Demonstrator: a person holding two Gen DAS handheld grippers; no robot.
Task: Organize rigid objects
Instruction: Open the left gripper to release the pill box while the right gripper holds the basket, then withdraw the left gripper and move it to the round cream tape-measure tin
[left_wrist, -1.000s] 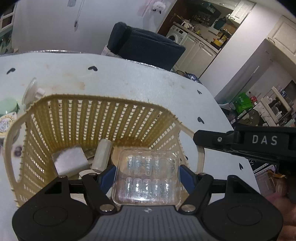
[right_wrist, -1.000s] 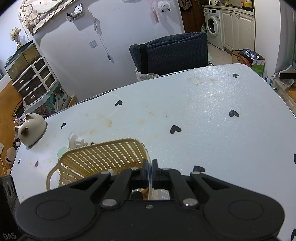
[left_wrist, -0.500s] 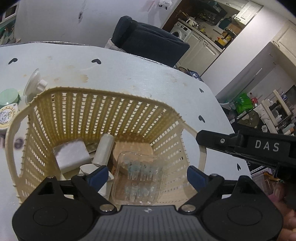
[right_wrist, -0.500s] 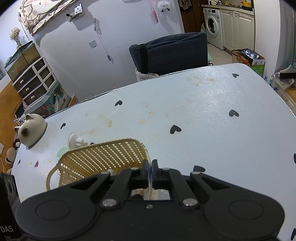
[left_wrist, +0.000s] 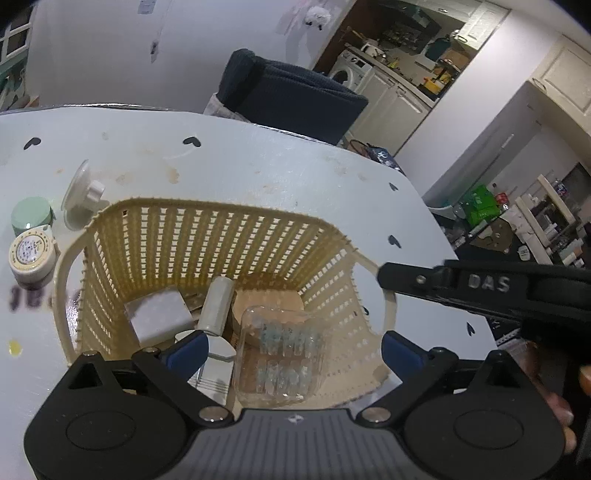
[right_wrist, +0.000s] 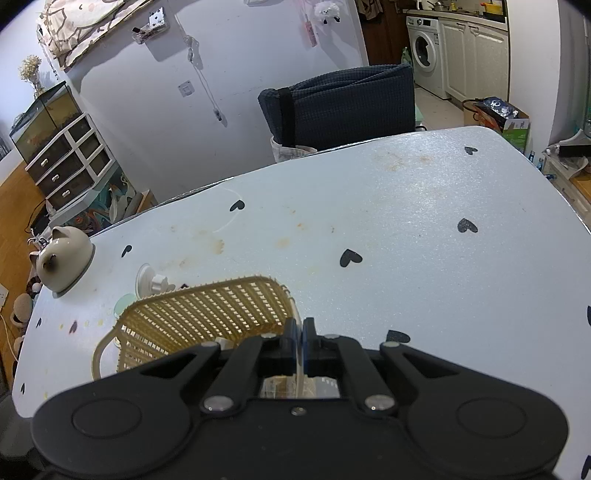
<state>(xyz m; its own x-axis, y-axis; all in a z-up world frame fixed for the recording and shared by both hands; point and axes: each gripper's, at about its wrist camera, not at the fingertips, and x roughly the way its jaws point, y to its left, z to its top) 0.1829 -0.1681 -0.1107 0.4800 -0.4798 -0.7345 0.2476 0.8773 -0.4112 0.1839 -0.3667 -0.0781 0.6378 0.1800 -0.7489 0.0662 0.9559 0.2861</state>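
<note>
Left tongs (left_wrist: 291, 350) spread wide above basket (left_wrist: 207, 236), gripping nothing. Right tongs (right_wrist: 299, 332) pinched on basket rim. Blister pack (left_wrist: 282, 354) inside.

I am working in a lived-in home, at a white table (right_wrist: 406, 229) printed with black hearts and marked with brownish stains. A dark padded chair (right_wrist: 343, 103) stands at its far edge. Beyond it an open doorway shows a washing machine (right_wrist: 424, 55) beside white cabinets (right_wrist: 476, 55). Against the wall to the left stand a fish tank (right_wrist: 44, 118) on a white drawer unit (right_wrist: 70, 158).
</note>
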